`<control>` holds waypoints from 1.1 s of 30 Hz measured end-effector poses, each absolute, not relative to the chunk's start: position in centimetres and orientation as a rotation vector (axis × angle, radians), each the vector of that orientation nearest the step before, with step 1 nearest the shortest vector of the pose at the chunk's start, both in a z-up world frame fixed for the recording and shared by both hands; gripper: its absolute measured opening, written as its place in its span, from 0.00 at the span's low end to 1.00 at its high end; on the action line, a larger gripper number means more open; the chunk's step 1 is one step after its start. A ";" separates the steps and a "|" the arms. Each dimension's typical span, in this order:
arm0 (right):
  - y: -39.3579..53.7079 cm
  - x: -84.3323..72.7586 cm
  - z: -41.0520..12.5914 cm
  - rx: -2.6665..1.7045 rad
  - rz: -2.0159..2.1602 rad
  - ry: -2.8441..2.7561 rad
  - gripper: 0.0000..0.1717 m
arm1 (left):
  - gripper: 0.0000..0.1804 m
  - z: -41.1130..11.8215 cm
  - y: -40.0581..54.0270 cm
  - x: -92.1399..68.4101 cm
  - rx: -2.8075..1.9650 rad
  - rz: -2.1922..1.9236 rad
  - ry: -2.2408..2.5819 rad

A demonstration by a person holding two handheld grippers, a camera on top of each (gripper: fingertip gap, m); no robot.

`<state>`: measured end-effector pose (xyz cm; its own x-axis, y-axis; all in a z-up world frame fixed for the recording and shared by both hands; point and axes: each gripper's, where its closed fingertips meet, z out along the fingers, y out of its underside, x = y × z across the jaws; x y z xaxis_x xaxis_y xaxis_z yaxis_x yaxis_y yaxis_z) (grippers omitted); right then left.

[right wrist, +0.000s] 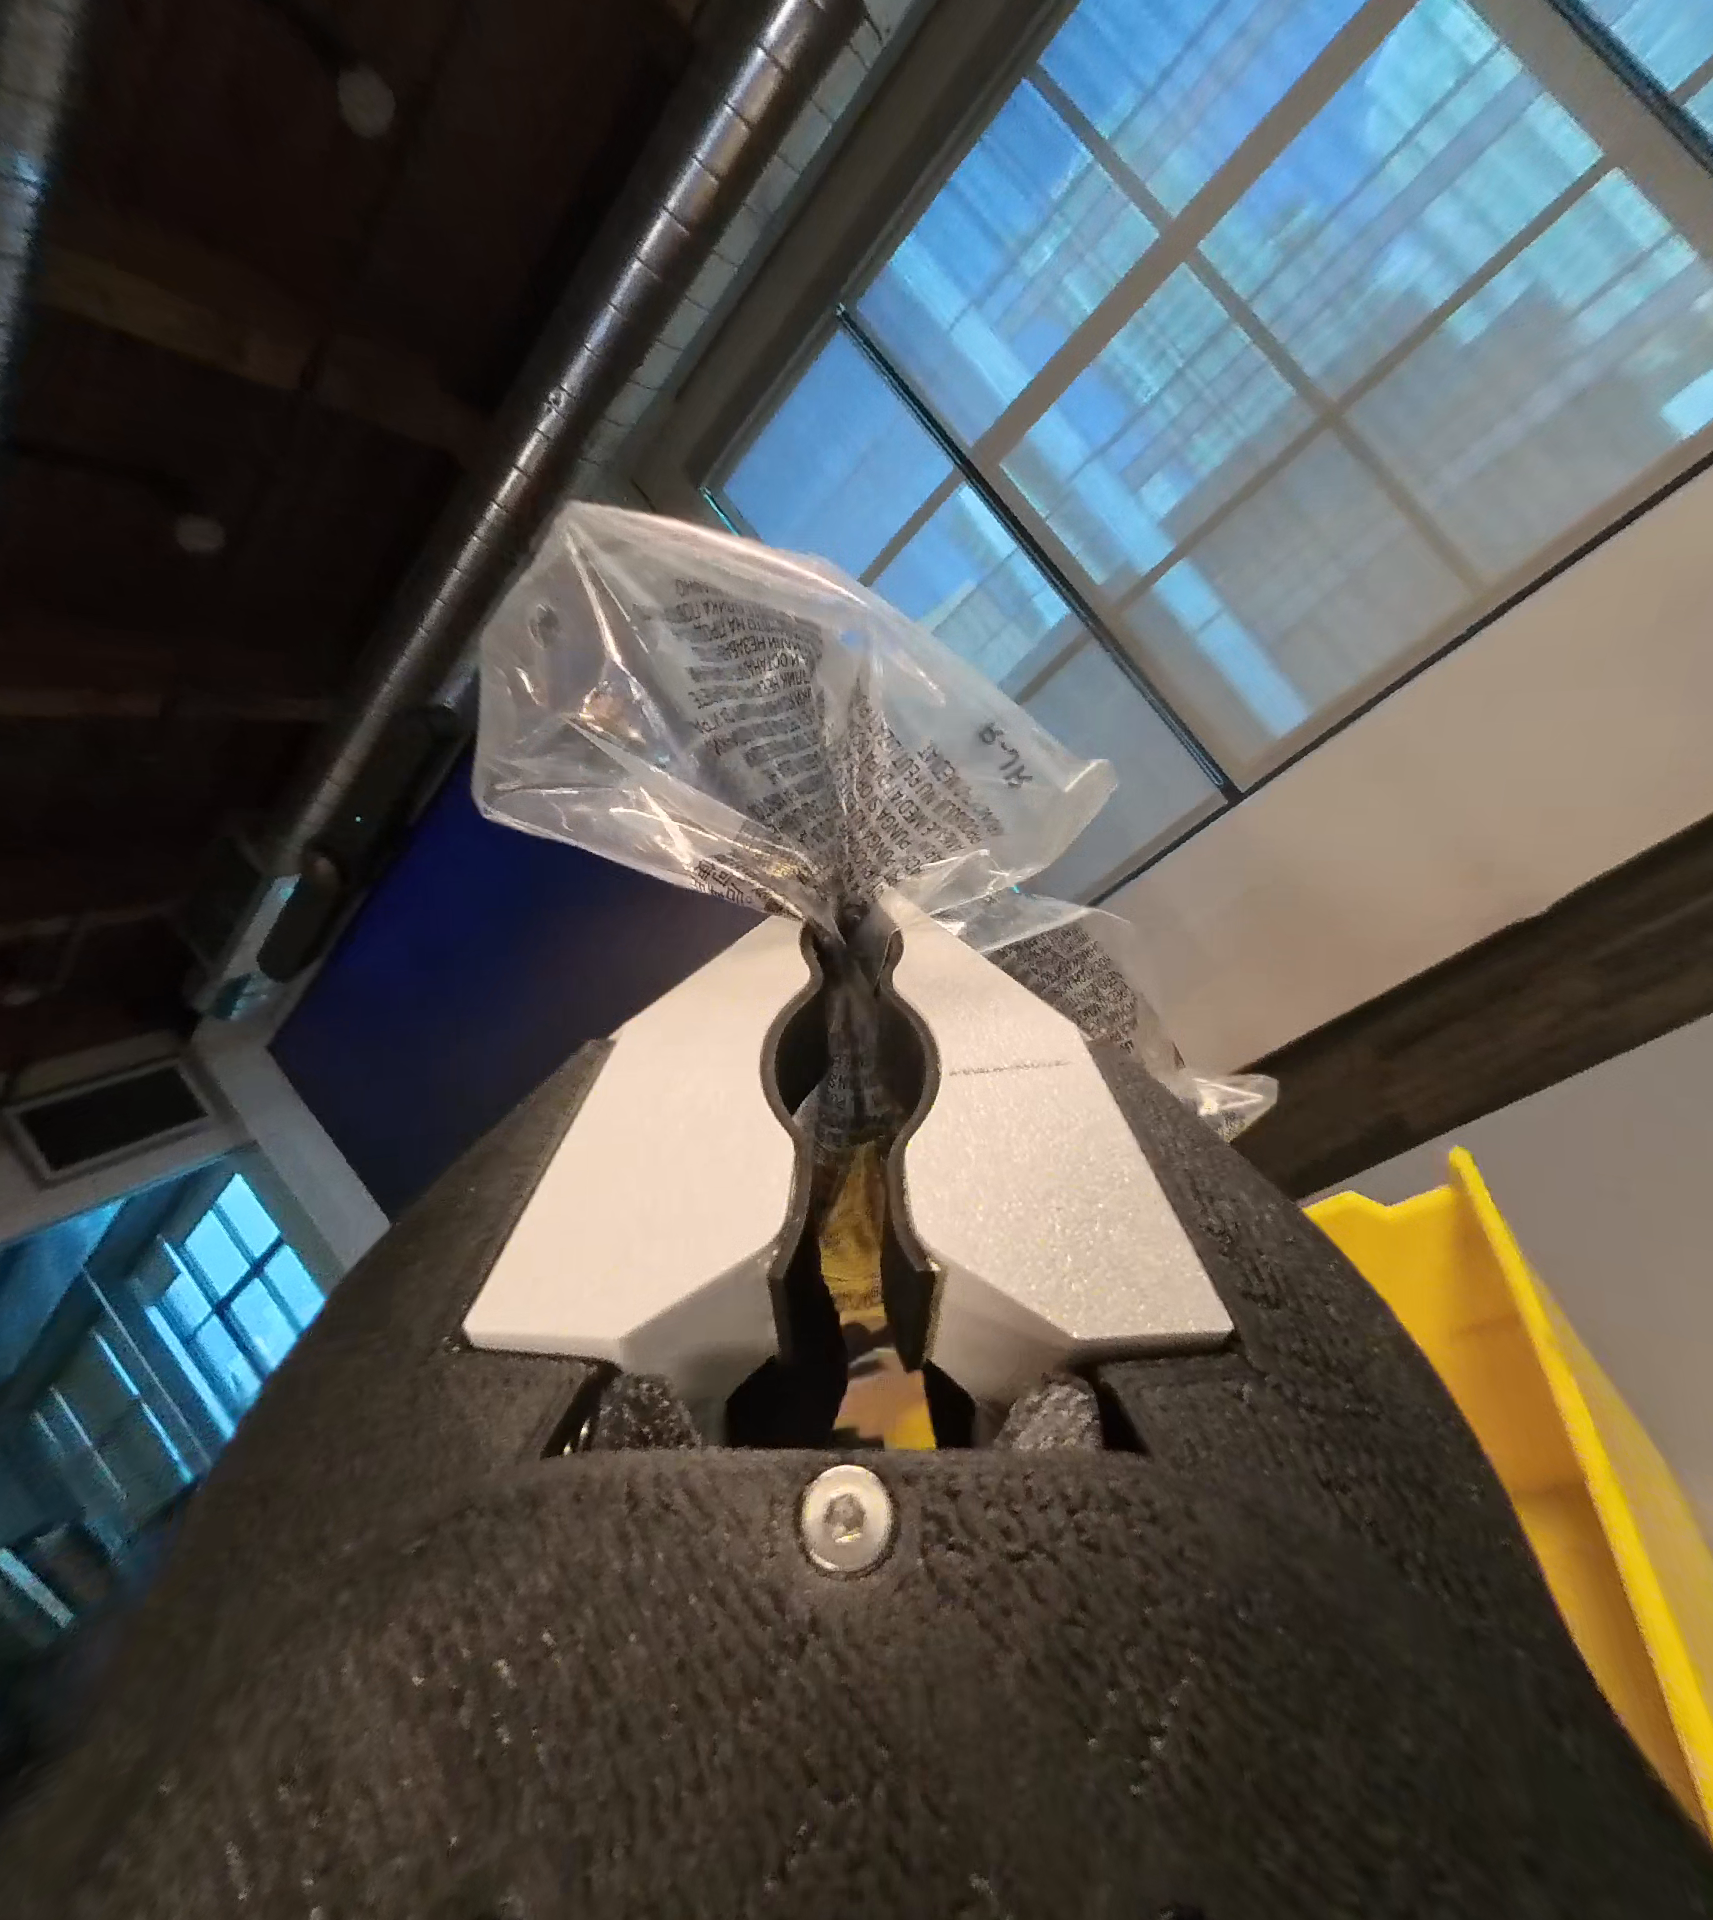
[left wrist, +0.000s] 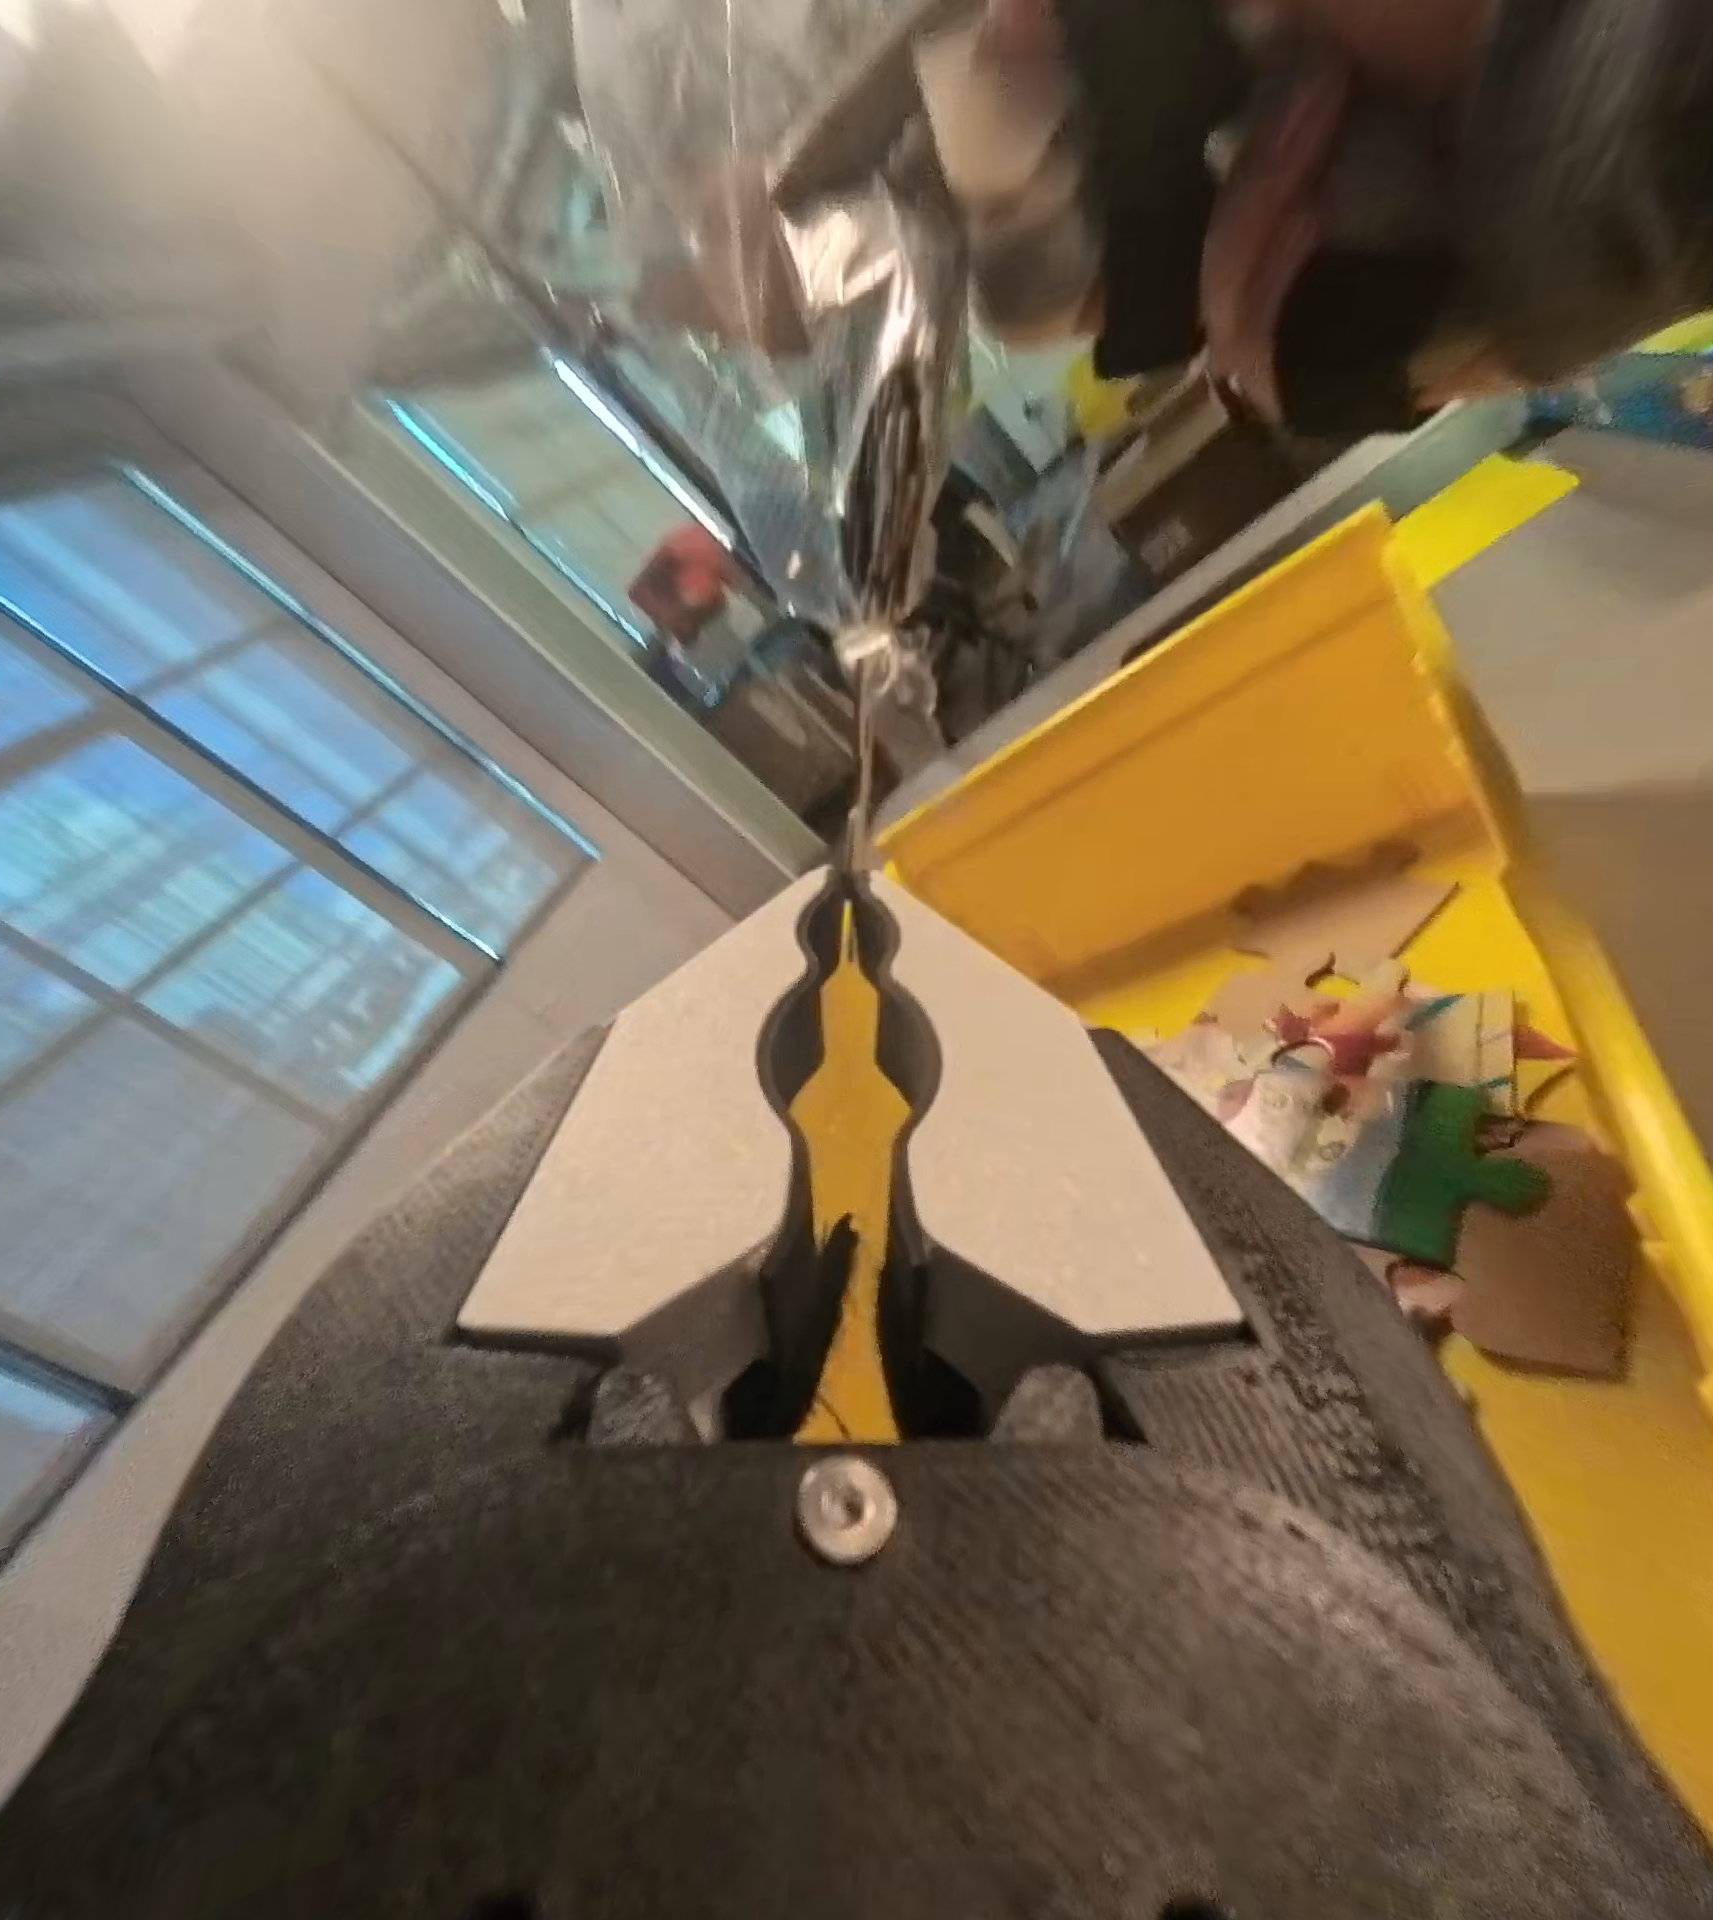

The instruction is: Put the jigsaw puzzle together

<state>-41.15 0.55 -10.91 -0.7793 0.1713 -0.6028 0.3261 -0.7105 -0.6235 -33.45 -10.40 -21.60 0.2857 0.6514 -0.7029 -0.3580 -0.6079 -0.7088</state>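
Note:
My right gripper (right wrist: 847,925) points upward and is shut on a clear plastic bag (right wrist: 727,717) printed with black text; the crumpled film fans out above the fingertips and runs down between the fingers. My left gripper (left wrist: 850,873) is shut on a thin stretched strand of the same clear bag (left wrist: 867,717), which widens into crumpled film higher up. The view is blurred by motion. Loose jigsaw pieces (left wrist: 1351,1091), some face down and brown, one green, lie inside an open yellow box (left wrist: 1195,748) to the right of the left gripper.
The yellow box's wall also shows in the right wrist view (right wrist: 1558,1455) at lower right. A person in dark clothing (left wrist: 1351,208) is at the top right. Windows (left wrist: 156,831) and a grey table surface (left wrist: 1662,644) surround the scene. Tip to tip, the grippers are about 15 centimeters apart.

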 end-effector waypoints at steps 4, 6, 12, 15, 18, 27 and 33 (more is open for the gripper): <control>-1.2 -40.9 -10.9 0.972 -2.599 1.179 0.00 | 0.24 -20.3 -9.8 -33.2 -1.616 1.341 -0.319; -2.2 -40.6 -10.9 0.931 -2.560 1.162 0.00 | 0.22 -19.1 -9.2 -32.6 -1.562 1.353 -0.264; -4.3 -39.8 -10.9 0.853 -2.474 1.156 0.00 | 0.15 -17.8 -7.6 -32.5 -1.532 1.450 -0.175; -4.6 -39.7 -10.9 0.849 -2.471 1.170 0.00 | 0.01 -17.5 -7.5 -32.4 -1.511 1.474 -0.171; -3.1 -40.4 -10.8 0.902 -2.532 1.117 0.00 | 0.01 -17.7 -7.8 -31.7 -1.509 1.491 -0.150; -0.6 -41.3 -10.9 1.018 -2.642 1.094 0.00 | 0.00 -21.6 -9.5 -32.2 -1.686 1.496 -0.149; -2.3 -40.7 -10.9 0.986 -2.611 1.230 0.00 | 0.11 -25.4 -10.2 -34.0 -1.807 1.243 -0.391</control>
